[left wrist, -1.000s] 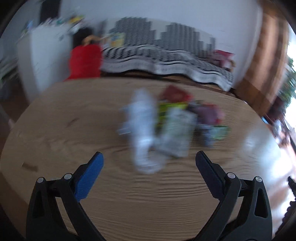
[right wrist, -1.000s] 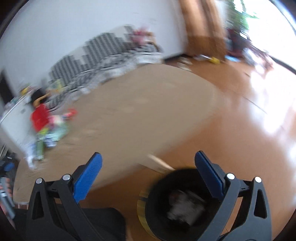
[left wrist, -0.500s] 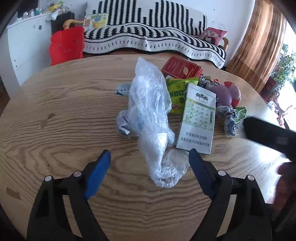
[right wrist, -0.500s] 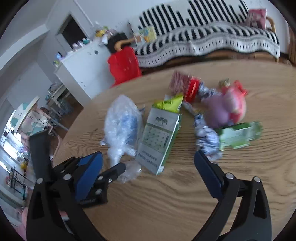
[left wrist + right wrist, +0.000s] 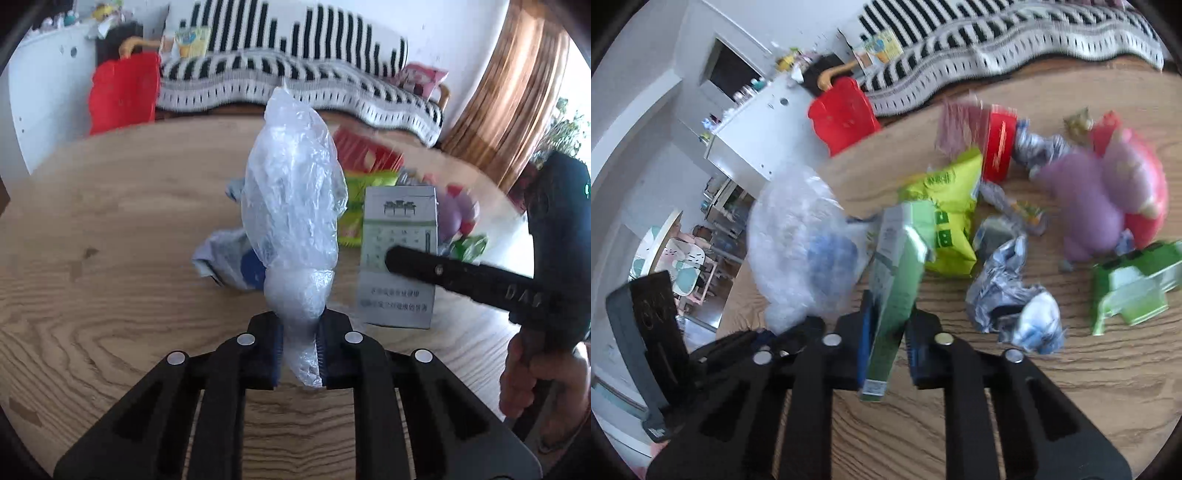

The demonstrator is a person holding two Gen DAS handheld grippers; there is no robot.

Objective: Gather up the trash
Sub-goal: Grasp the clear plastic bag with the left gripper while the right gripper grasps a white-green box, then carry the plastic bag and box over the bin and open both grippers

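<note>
Now gripped, plastic bag [image 5: 293, 206] stands upright in left tongs [image 5: 299, 354].

Clear, whitish crinkled plastic bag [image 5: 295, 206] at frame centre. Grey-white carton [image 5: 399, 258] with green printed panel, right of centre. Lime-green snack packet [image 5: 945, 218], centre. Red box [image 5: 997, 144], upper centre. Purple and pink-red wrapper [image 5: 1108, 199], upper right. Tan wood-grain table [image 5: 110, 229]. Black-and-white striped sofa cover [image 5: 295, 74], top. Red chair [image 5: 123, 92], upper left.
</note>
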